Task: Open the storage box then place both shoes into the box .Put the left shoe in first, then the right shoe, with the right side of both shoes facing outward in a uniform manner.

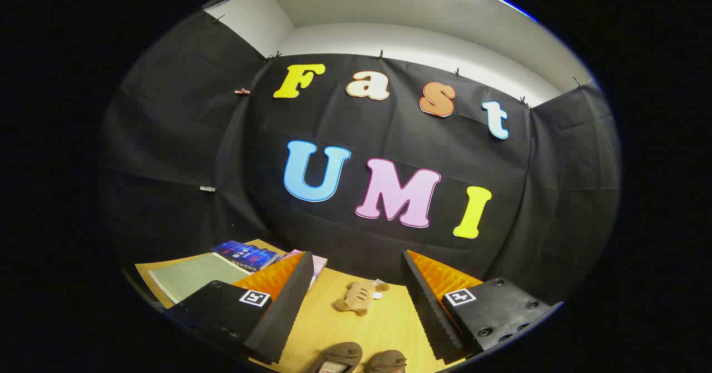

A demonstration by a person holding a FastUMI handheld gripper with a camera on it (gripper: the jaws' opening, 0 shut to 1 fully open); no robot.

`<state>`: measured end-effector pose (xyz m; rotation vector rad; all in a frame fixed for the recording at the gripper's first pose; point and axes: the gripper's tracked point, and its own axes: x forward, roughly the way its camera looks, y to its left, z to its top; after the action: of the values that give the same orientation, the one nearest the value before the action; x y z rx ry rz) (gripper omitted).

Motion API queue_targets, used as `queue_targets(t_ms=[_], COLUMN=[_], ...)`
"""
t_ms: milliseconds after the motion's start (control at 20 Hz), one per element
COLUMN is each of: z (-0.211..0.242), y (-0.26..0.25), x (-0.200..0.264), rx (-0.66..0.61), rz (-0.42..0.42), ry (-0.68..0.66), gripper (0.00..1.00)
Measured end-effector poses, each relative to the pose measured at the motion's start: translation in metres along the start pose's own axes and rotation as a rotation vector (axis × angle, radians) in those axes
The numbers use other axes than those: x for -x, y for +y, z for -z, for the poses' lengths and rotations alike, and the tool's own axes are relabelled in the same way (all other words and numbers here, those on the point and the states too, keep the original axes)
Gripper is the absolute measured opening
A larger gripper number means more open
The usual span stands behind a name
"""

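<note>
Two brown shoes [361, 359] sit side by side on the wood-grain table [384, 328], low between the fingers, only their rounded tops peeking in. Gripper [356, 289] spread wide, ribbed black pads and orange backs, holding nothing. Beyond them lies a tan plush toy [359, 297]. Off left, a blue book [245, 254] beside a green mat [189, 275].

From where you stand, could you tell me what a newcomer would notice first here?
The gripper stands out first, its jaws wide open, with orange-backed black fingers framing the wooden table. Just ahead, between them, lies a small tan plush toy; two brown shoes sit nearest, below it. Beyond the left finger lie a green mat and a blue book.
</note>
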<state>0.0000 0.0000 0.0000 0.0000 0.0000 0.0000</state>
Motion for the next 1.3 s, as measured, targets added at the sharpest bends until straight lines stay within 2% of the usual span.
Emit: queue_targets(t_ms=[1100, 1300], z=[0.021, 0.038], y=[0.023, 0.040], x=[0.000, -0.003], rx=[-0.020, -0.068], rz=[-0.090, -0.166], ry=[0.045, 0.096], gripper=[0.98, 0.98])
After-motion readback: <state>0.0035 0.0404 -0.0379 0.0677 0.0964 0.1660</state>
